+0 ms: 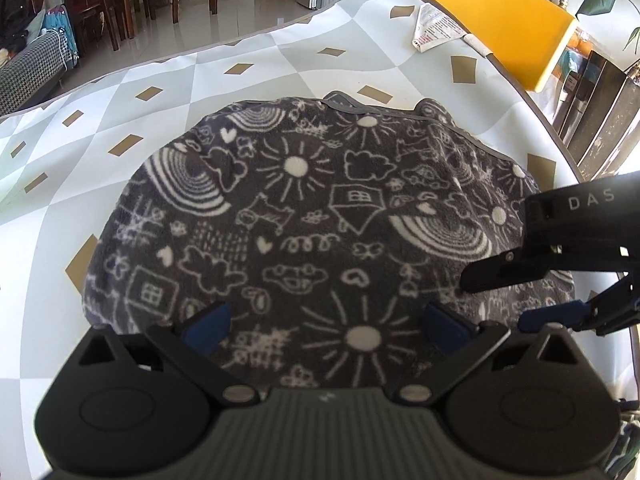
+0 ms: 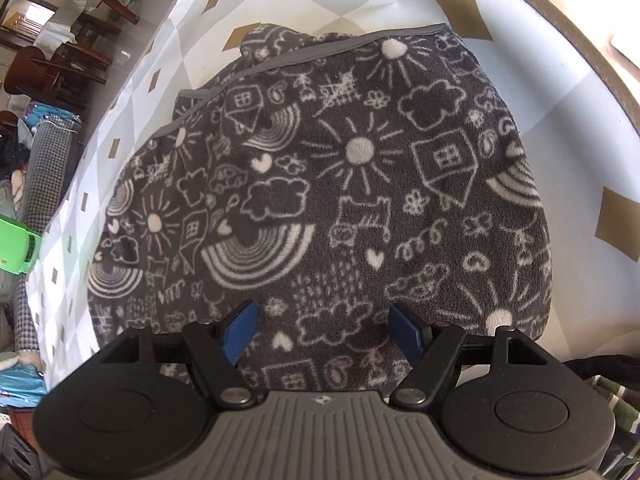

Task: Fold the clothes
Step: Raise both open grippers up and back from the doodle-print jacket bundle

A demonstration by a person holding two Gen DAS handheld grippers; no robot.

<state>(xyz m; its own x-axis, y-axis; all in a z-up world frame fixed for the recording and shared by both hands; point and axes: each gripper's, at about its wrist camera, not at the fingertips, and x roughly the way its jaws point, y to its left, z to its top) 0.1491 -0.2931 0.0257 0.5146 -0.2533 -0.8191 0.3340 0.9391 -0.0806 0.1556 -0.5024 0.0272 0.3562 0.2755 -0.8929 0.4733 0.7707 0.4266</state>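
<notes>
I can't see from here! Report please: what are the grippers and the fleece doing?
Left gripper open, right gripper open, both over the cloth. Dark grey doodle-print fleece garment lies flat, unheld. Nothing on it.

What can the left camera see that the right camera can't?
Only the left wrist view shows the yellow board, the folded paper and the right tongs from outside. Only the right wrist view shows a green plastic thing past the table edge. Both show the grey doodle-print fleece on the diamond-patterned tablecloth, with open tongs above it.
</notes>
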